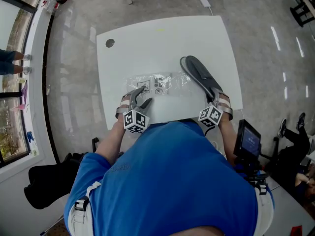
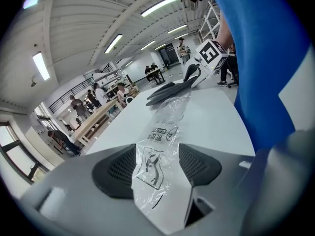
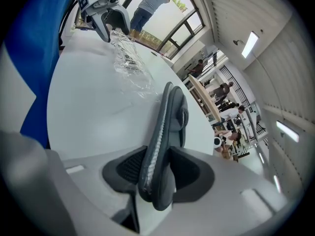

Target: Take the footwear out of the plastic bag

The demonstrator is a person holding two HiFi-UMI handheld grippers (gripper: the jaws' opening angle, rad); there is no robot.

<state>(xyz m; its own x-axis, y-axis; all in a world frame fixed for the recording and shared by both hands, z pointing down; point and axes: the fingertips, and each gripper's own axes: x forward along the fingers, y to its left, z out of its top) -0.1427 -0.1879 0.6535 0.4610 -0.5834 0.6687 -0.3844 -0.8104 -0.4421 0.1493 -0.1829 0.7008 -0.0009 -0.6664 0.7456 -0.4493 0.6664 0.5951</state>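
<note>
**Bright workshop, fisheye gripper views**

We see daylight from windows point(image 1: 7, 23) at the head view's left and ceiling light strips point(image 2: 158, 5) overhead. The white table point(image 1: 147, 38) is bright, shadows faint. The plastic bag point(image 2: 150, 168) glints. Both gripper views bend and go black at the corners; the slipper point(image 3: 157, 181) nearest the lens is soft.
</note>
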